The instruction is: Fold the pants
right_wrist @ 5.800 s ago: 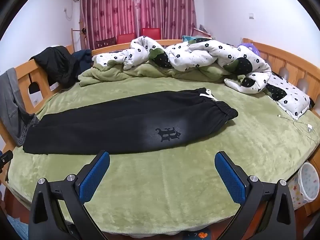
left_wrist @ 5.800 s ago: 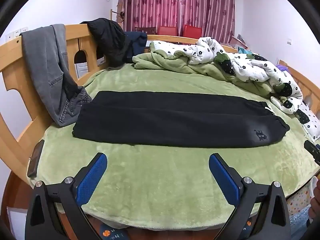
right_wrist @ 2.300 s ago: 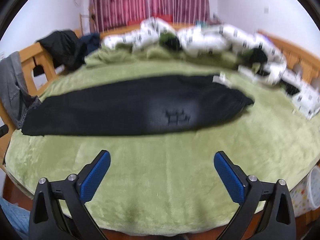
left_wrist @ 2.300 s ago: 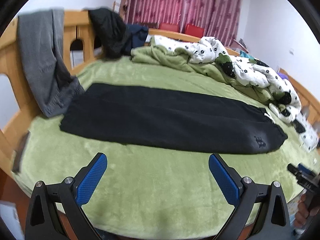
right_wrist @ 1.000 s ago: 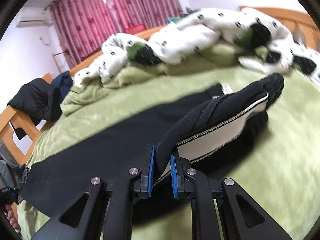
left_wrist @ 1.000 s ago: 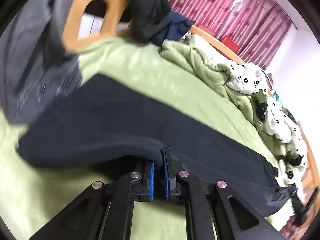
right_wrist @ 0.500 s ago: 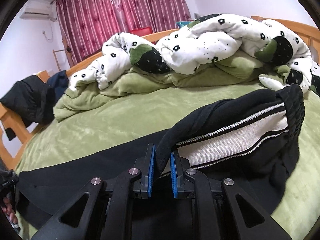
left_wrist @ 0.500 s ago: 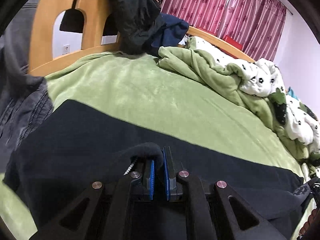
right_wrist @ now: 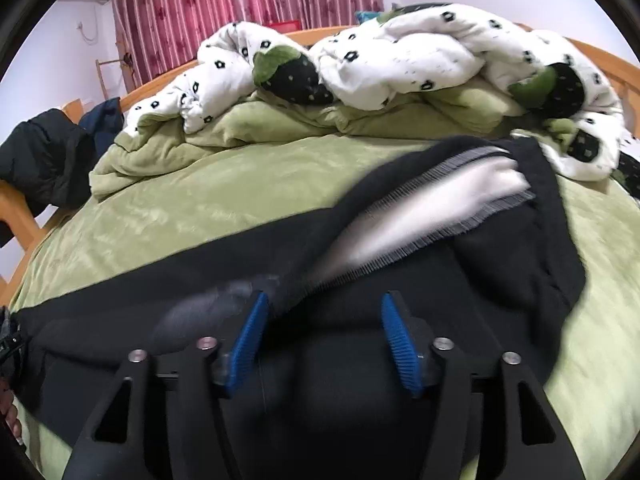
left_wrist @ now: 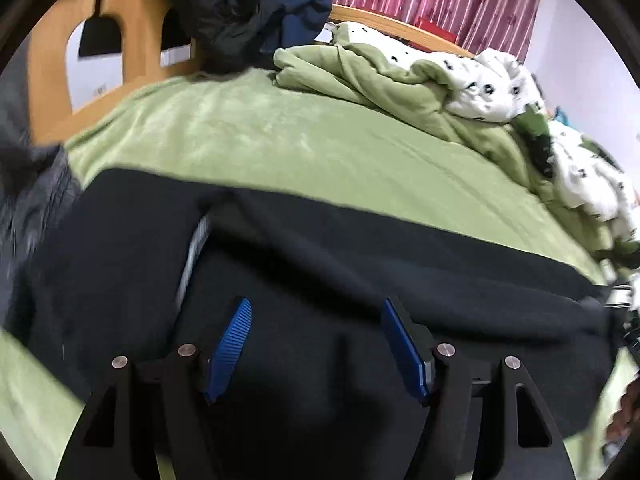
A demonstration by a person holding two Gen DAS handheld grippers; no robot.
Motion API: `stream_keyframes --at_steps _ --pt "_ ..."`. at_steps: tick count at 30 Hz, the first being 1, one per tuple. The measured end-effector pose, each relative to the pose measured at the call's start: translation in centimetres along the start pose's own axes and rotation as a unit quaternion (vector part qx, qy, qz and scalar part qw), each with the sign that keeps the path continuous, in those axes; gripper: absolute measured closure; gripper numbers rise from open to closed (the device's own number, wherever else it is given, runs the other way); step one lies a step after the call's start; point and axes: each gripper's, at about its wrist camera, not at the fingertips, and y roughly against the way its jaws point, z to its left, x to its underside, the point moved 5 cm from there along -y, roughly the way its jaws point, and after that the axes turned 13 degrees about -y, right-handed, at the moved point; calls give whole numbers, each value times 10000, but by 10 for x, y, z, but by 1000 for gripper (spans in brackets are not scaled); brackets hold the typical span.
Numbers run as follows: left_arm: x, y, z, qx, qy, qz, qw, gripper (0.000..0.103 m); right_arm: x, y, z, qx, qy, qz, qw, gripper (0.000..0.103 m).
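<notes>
The black pants (left_wrist: 360, 280) lie across the green bed, folded over lengthwise. My left gripper (left_wrist: 318, 344) is open just above the leg end, its blue pads (left_wrist: 230, 340) apart with nothing between them. My right gripper (right_wrist: 324, 340) is open above the waist end of the pants (right_wrist: 500, 272). The waistband is turned over and shows its white lining (right_wrist: 420, 208), blurred by motion. A fold of black fabric lies against the right gripper's left pad (right_wrist: 248, 336).
A green blanket (left_wrist: 320, 128) covers the bed. A rumpled white and green quilt (right_wrist: 400, 64) is piled along the far side. Dark jackets (left_wrist: 240, 8) hang on the wooden bed frame (left_wrist: 52, 60), grey jeans (left_wrist: 28, 200) at the left. Red curtains (right_wrist: 240, 8) hang behind.
Both grippers were shut on the pants' near edge and carried it over. Now both have opened and let go, and the fabric drops onto the far half.
</notes>
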Motion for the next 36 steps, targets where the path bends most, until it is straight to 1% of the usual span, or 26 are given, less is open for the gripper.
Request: stream_keyframes --at_steps 1,3,4,7,9,10,11,14,16,17,18,21,24,27,29,30,31,32,33,34,36 --pt "6 7 -1 75 72 10 9999 36 5 9 -5 -1 -23 -16 10000 38" --pt "17 20 -4 80 127 63 9999 36 22 30 -18 24 -74 12 10000 38" --pt "23 29 -5 87 123 15 9999 36 28 36 -23 43 -105 37 9999 38" --pt "40 53 -7 -23 -19 -144 9999 36 55 51 -41 174 -212 198 9994 38" --pt "57 62 -6 -66 -119 -88 9999 36 69 59 -50 194 -209 337 9990 38" --pt "63 64 -5 -80 -92 -42 9999 36 73 62 -52 207 -180 371 9989 38" --pt "73 67 -1 -54 1 6 10000 36 77 65 -56 243 -133 378 9989 38" --pt "102 65 9 312 622 274 9972 38 80 70 -67 351 -210 362 9985 38" --pt "115 58 16 582 1012 431 9922 38 78 68 -76 207 -520 476 9973 38" --pt "119 54 18 642 1134 455 9904 38 76 67 -78 131 -632 520 9966 38" --pt "121 51 18 626 1171 464 9901 38 75 65 -82 63 -772 555 9954 38" --pt "121 39 22 523 1170 371 9911 38 75 51 -87 98 -929 699 9932 38" --pt "115 32 26 628 1369 233 9883 38 77 30 -93 181 -1001 907 9907 38" --pt "105 21 35 877 1807 140 9795 39 75 18 -97 171 -1090 844 9903 38" --pt "97 11 42 982 2080 124 9731 44 71 12 -99 111 -1274 724 9891 38" --pt "94 6 44 1008 2162 136 9710 45 68 8 -101 72 -1395 698 9877 40" --pt "89 1 47 1052 2265 112 9682 46 66 5 -102 78 -1455 702 9868 46" --pt "86 -2 47 1066 2308 81 9671 50 62 1 -102 118 -1454 680 9870 51" --pt "84 -5 50 1046 2355 45 9662 53 60 -3 -101 138 -1432 675 9873 59" --pt "82 -9 53 993 2420 30 9652 59 56 -7 -101 140 -1405 654 9878 63" --pt "77 -15 56 982 2492 -31 9634 62 50 -16 -104 54 -1423 628 9878 65"
